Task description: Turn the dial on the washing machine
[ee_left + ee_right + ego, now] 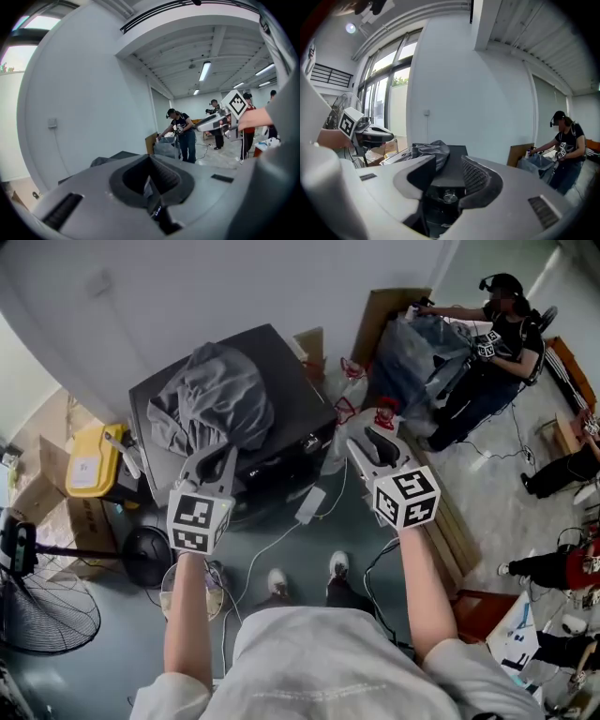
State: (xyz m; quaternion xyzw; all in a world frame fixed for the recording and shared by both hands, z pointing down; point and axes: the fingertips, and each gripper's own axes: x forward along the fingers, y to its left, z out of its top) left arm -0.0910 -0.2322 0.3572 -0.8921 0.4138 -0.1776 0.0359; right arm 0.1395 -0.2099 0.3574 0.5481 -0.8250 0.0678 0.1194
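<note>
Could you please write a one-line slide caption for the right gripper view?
Open right gripper frames the silver dial on the dark washing machine, grey clothes heaped on top.

A crumpled grey cloth [211,399] lies right of a yellow container [91,462], with a floor fan [42,615] nearer.

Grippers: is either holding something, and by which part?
Nothing is held. The left gripper is shut and empty; the right gripper has its jaws apart, the dial beyond them.
</note>
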